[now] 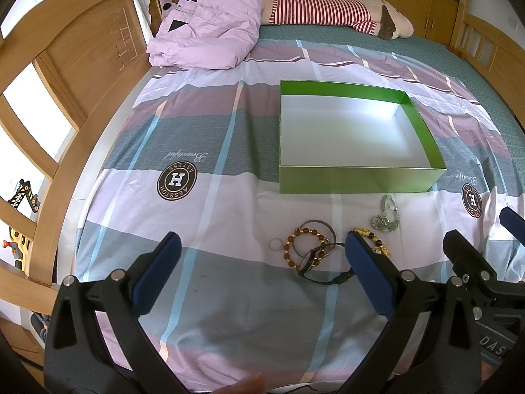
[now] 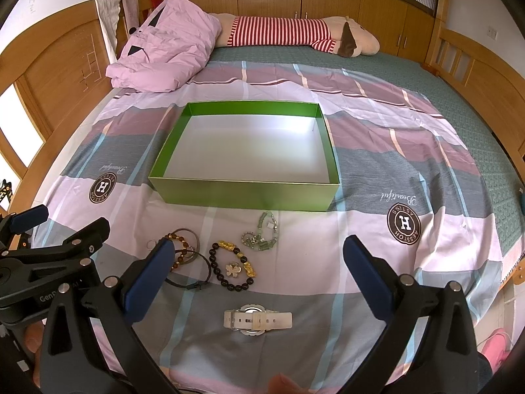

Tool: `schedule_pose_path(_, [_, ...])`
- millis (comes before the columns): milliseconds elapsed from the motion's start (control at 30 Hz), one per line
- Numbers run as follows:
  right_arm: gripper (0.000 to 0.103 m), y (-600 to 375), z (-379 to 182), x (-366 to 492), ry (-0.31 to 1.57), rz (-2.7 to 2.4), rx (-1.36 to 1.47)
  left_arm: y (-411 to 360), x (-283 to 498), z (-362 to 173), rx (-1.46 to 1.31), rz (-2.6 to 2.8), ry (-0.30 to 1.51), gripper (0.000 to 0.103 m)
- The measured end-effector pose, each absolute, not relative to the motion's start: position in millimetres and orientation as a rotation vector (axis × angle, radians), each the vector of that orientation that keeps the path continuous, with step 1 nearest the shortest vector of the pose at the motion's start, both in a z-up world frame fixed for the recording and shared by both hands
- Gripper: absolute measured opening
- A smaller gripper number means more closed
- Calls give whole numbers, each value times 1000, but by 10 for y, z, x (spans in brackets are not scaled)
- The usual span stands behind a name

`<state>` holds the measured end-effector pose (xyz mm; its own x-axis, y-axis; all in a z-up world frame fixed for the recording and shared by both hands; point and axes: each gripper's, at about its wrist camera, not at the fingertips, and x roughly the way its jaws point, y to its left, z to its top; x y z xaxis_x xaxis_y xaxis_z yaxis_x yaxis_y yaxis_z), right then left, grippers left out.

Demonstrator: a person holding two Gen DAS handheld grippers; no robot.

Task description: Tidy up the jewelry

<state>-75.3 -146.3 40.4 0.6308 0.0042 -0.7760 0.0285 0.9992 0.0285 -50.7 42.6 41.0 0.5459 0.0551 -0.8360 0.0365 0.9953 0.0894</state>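
An open green box with a white inside stands empty on the bed. In front of it lie a brown bead bracelet, a dark bead bracelet with gold charms, a green stone bracelet, thin dark bangles, a small ring and a clover brooch. A white watch lies nearest. My left gripper is open, close before the brown bracelet. My right gripper is open above the jewelry.
A checked bedsheet covers the bed. A folded pink quilt and a striped plush toy lie at the far end. Wooden bed frames rise on both sides.
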Motion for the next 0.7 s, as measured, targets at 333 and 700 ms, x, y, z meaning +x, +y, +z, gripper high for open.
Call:
schedule_pose_path(333, [102,-1458,405,-754,889,-14,39,416,-504,410,100,13,994,101])
schedule_pose_path(700, [102,-1454,408,-747,890,-14,39,416,-499,403,100,11,997,101])
